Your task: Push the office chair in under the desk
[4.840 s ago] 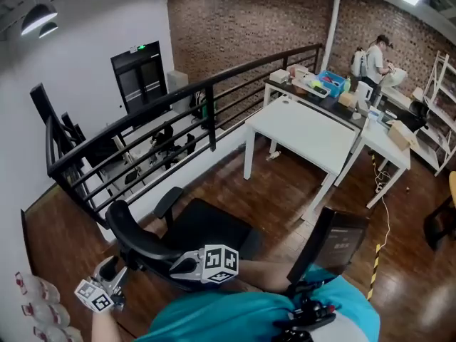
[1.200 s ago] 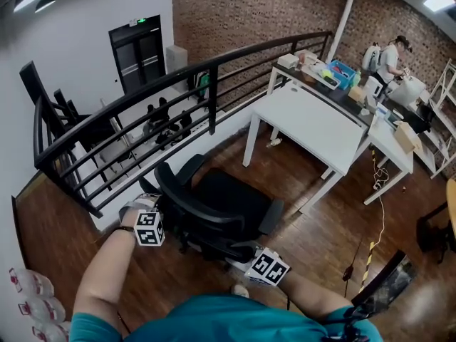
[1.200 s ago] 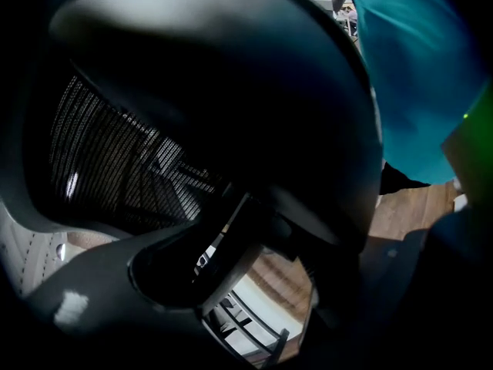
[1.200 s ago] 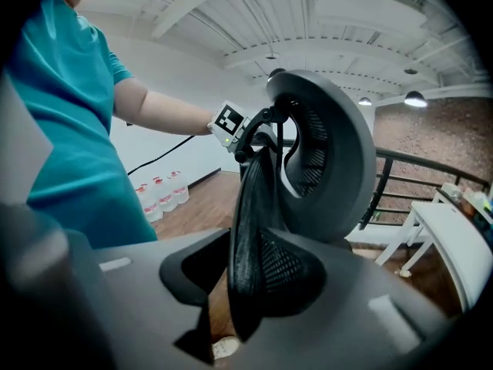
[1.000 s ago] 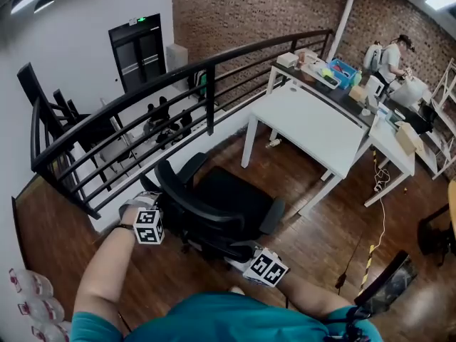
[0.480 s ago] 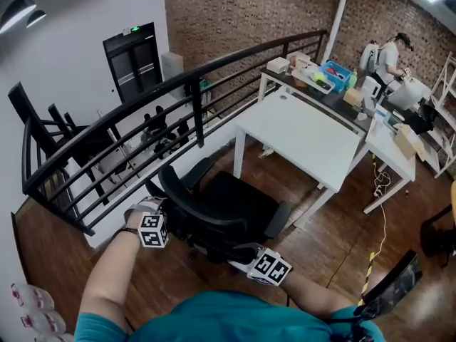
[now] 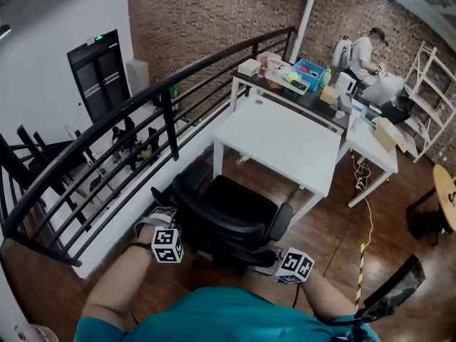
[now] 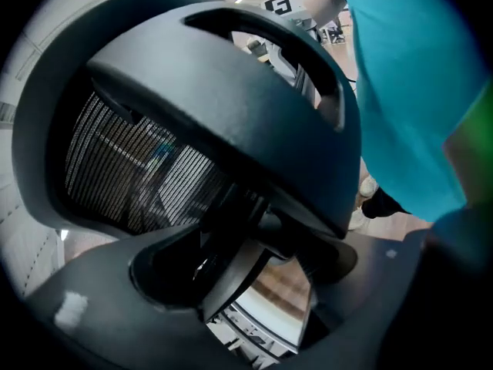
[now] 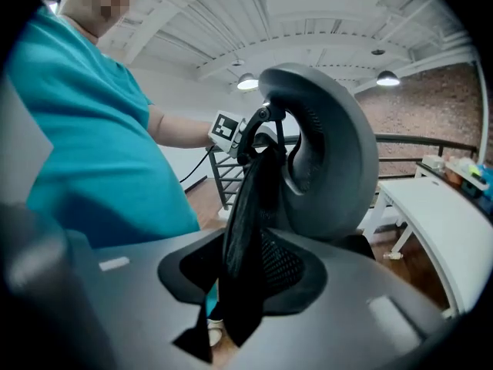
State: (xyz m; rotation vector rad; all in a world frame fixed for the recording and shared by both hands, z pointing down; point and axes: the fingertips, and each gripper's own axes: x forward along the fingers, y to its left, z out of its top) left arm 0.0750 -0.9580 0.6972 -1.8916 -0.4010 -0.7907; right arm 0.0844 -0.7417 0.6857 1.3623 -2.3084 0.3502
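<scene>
The black office chair [image 7: 228, 216] stands on the wood floor, its seat facing the white desk [image 7: 285, 137] and close to that desk's near edge. I stand behind its backrest. My left gripper [image 7: 161, 218] is shut on the left edge of the backrest, and my right gripper [image 7: 268, 259] is shut on the right edge. In the left gripper view the mesh backrest [image 8: 223, 114] fills the frame, its frame caught in the left gripper [image 8: 239, 280]. In the right gripper view the backrest's edge [image 9: 258, 206] runs down through the right gripper [image 9: 246, 287].
A black railing [image 7: 164, 84] runs along the left, beside the chair and desk. Behind the white desk stands a cluttered dark table [image 7: 299, 84]; another white table [image 7: 374, 148] is to its right, with a cable [image 7: 367, 212] on the floor. A person [image 7: 363, 48] stands far back.
The chair has rolled forward toward the white desk with both grippers on its backrest. Several seconds ago both grippers hung low behind the chair, off the backrest.
</scene>
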